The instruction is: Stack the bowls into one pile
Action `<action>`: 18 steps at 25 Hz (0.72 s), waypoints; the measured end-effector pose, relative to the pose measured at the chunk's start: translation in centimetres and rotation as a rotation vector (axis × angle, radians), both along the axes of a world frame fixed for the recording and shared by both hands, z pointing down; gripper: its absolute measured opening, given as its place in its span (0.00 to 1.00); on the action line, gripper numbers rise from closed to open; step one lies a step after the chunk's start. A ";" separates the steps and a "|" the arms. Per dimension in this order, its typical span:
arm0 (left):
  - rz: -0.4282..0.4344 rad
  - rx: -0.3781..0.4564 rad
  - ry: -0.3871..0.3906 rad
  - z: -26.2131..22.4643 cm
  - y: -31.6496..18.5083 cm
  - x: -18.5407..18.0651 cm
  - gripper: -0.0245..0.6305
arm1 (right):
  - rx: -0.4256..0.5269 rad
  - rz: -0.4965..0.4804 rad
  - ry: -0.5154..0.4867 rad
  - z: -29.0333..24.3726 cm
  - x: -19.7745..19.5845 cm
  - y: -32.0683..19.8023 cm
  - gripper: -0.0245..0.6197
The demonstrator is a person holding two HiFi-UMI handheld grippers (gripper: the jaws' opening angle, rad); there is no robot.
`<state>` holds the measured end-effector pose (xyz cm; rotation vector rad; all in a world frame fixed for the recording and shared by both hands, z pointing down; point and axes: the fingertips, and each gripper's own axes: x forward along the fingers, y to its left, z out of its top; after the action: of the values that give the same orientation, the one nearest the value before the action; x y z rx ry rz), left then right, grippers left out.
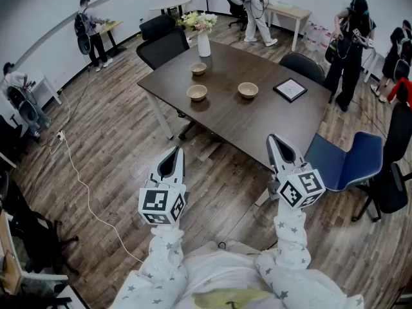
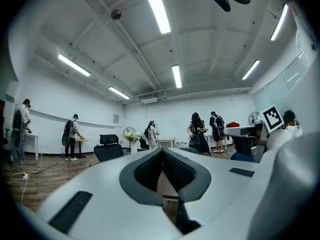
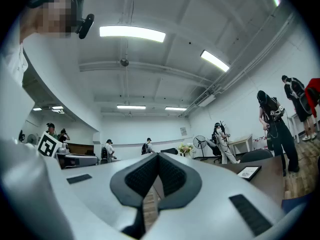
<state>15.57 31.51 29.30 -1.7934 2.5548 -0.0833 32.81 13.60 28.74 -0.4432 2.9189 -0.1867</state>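
Note:
Three tan bowls stand apart on the dark table [image 1: 257,131]: one at the back [image 1: 198,68], one at the front left [image 1: 197,93] and one to the right [image 1: 248,90]. My left gripper [image 1: 176,150] [image 2: 162,150] hangs over the wooden floor, short of the table's near edge. It is shut with nothing in it. My right gripper [image 1: 273,138] [image 3: 158,155] is held near the table's front corner, also shut and holding nothing. Both point towards the table, well away from the bowls.
A white vase of flowers [image 1: 203,40] stands at the table's far end and a framed tablet [image 1: 290,89] lies at its right. Black chairs [image 1: 164,44] stand behind it and a blue chair [image 1: 347,163] to my right. A white cable [image 1: 77,179] trails on the floor. Several people stand by the walls.

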 end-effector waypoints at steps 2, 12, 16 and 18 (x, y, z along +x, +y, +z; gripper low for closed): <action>-0.006 -0.003 0.004 0.1 -0.1 -0.1 0.07 | -0.002 0.001 0.003 0.0 -0.1 -0.3 0.07; -0.017 -0.004 0.004 0.1 -2.1 0.3 0.07 | -0.027 0.006 -0.025 0.1 0.5 -2.8 0.07; -0.026 -0.022 0.029 1.0 -2.3 0.9 0.07 | -0.040 -0.008 -0.033 0.3 0.6 -3.4 0.07; -0.033 -0.021 0.047 1.4 -2.3 1.4 0.07 | -0.046 -0.023 -0.027 0.7 0.7 -3.4 0.07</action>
<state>17.00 29.26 30.66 -1.7813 2.6258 -0.0695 33.50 10.16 29.40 -0.4116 2.8991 -0.2618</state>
